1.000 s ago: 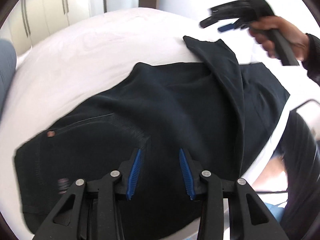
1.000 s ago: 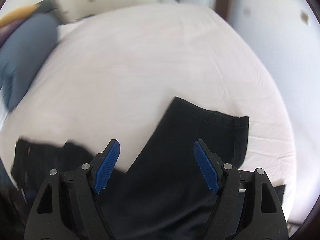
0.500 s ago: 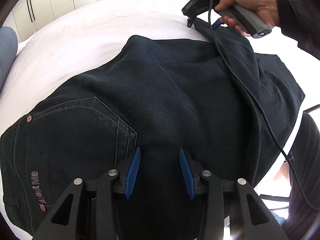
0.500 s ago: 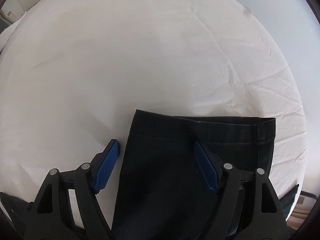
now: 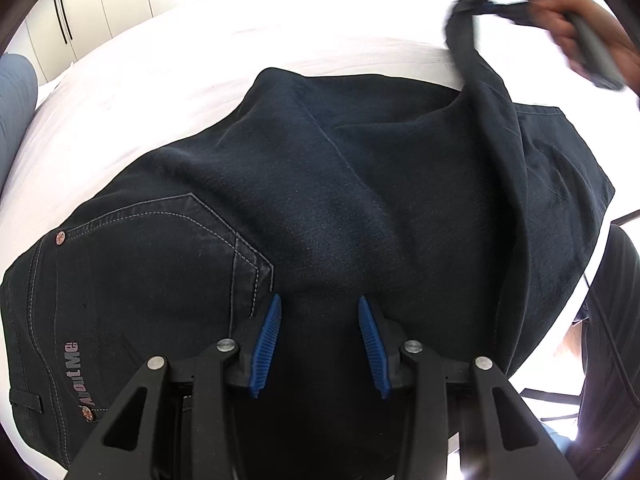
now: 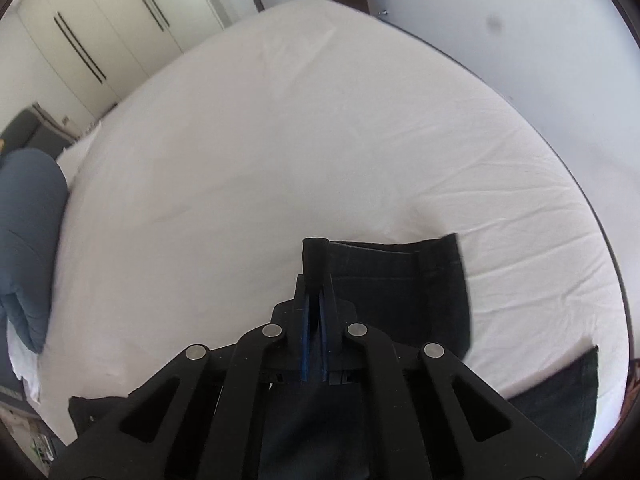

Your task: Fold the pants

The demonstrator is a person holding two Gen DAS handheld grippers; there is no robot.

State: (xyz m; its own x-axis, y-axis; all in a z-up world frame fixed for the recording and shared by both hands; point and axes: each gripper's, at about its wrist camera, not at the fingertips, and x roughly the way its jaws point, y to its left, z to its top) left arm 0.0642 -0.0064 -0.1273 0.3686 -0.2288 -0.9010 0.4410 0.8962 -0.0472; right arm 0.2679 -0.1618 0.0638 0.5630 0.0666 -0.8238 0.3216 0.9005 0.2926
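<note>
While the pants (image 5: 320, 208) lie spread over the white bed (image 5: 168, 64), waist end at the near left and legs running off to the right, the fold looks barely begun.

At the left, the back pocket (image 5: 160, 256) with its pale stitching and a printed label faces up, so the seat of the pants is uppermost and flat on the sheet. The left gripper (image 5: 320, 344) hangs low over the seat just right of that pocket, its blue jaws parted with cloth visible between them but nothing pinched; whether the tips touch the fabric I cannot tell.

Further right, one leg rises off the pile in a taut dark band up to the right gripper (image 6: 316, 320), seen blurred in the person's hand in the left view. From its own camera, its jaws are clamped on the leg's hem corner (image 6: 316, 256), held above the bed, with the rest of the hem (image 6: 400, 264) trailing to the right of it.

By my reading, the leg is lifted but not yet laid across, so no crease is set. Still to do: bring that leg over, square the edges, then fold the length down.
</note>
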